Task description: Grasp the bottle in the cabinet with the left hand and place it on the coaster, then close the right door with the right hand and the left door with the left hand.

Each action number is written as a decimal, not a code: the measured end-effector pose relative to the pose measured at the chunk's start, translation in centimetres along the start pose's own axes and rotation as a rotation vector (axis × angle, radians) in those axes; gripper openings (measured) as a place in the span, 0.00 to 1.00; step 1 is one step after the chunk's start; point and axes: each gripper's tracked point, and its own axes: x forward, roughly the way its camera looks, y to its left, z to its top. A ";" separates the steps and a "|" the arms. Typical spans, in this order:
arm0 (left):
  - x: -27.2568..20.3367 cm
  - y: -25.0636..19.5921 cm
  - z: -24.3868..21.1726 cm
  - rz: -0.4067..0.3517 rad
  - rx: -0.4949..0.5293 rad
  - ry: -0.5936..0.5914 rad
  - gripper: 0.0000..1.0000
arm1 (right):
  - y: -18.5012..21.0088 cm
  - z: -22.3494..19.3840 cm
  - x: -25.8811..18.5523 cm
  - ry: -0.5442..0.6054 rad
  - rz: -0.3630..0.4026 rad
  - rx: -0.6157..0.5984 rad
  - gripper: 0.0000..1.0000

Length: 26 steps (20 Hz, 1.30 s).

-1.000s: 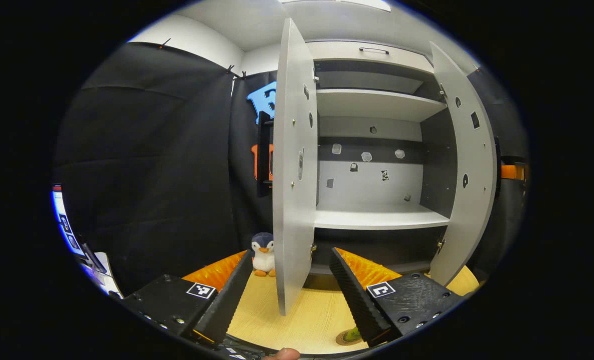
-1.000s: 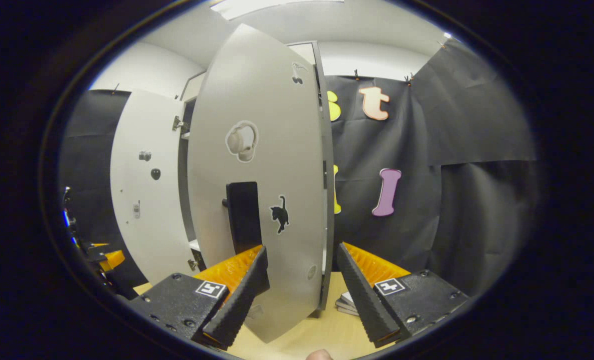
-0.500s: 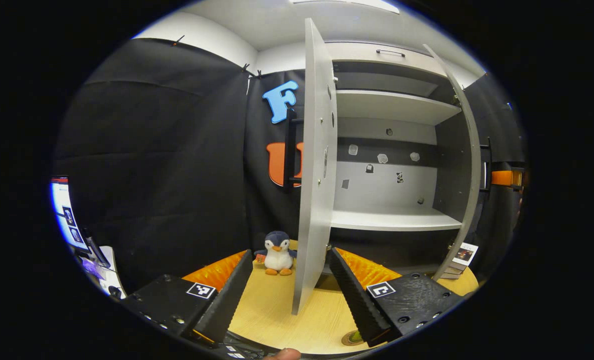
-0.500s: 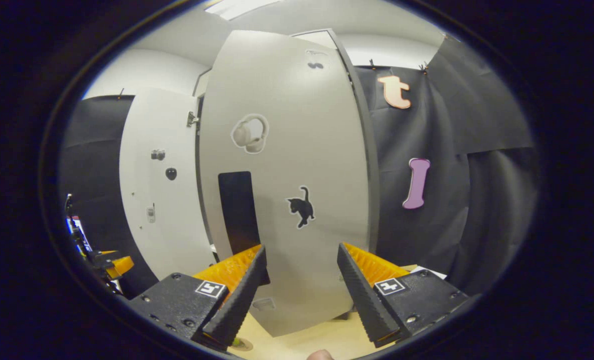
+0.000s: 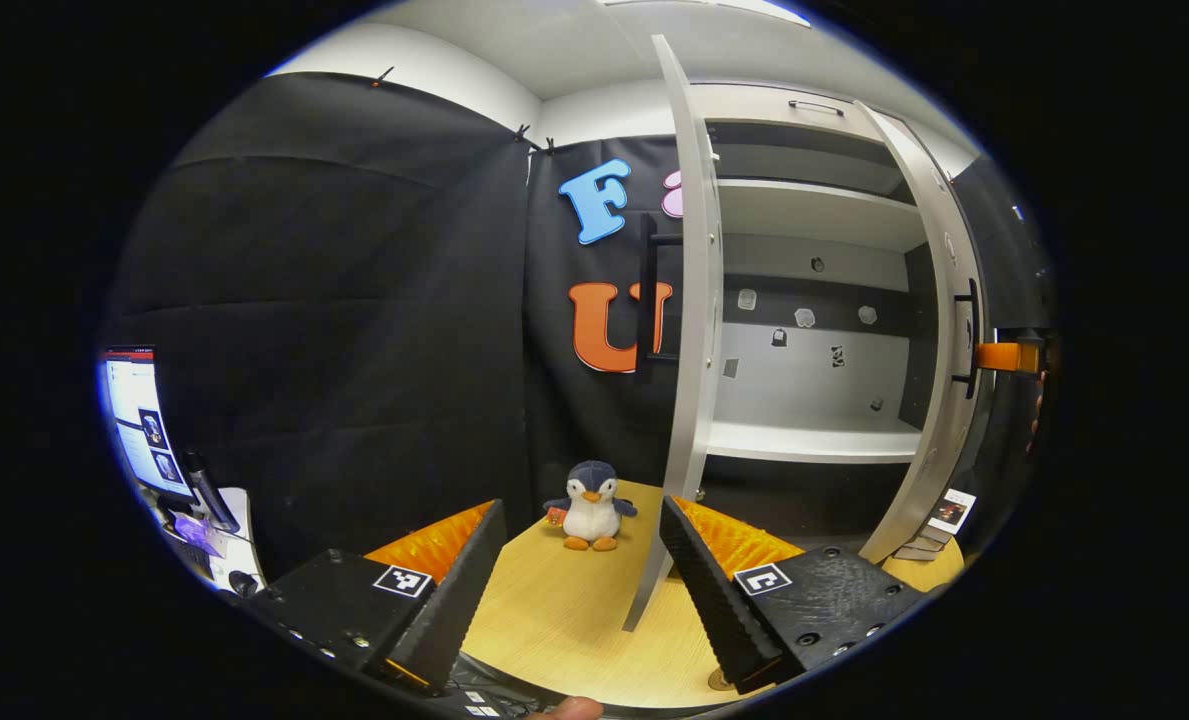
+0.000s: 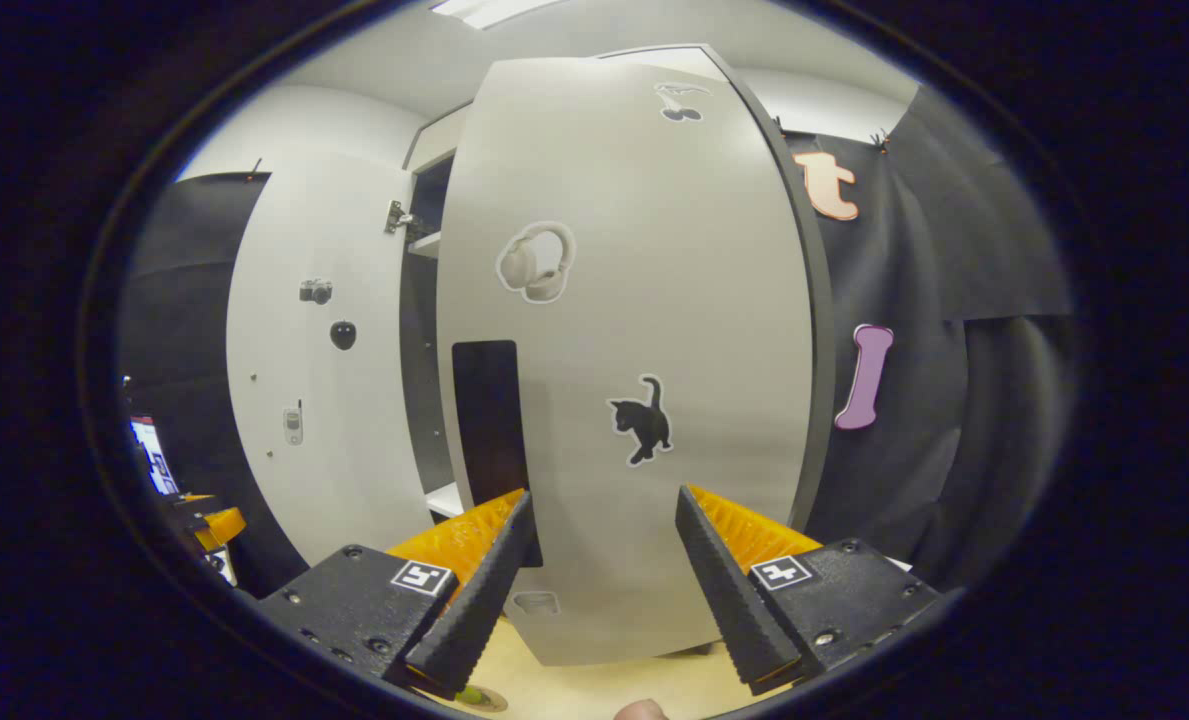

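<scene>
Left gripper view is showing the left gripper (image 5: 579,590) with its fingers standing apart and gripping nothing, hanging over the wooden table (image 5: 554,620). Just past the fingers, a small toy penguin (image 5: 591,506) is sitting on the table. Beside it, the left door (image 5: 689,380) of the cabinet (image 5: 814,300) is sticking out toward the camera, edge on, pale grey with a dark handle. Behind it the grey shelves are sitting bare. Farther right, the right door (image 5: 939,330) is standing partly open. Right gripper view is showing the right gripper (image 6: 599,590) with its fingers apart too, close to the right door's flat front. That door is wearing a black cat sticker (image 6: 641,420) and a headphone sticker (image 6: 534,262).
</scene>
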 end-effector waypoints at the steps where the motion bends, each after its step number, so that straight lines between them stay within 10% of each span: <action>1: 0.4 0.2 0.3 0.000 0.001 -0.002 0.94 | 0.1 0.0 0.1 -0.001 -0.001 -0.001 0.89; 26: 11.8 2.3 12.0 -0.180 -0.040 -0.106 0.94 | -5.2 2.1 -11.1 -0.092 -0.281 0.032 0.94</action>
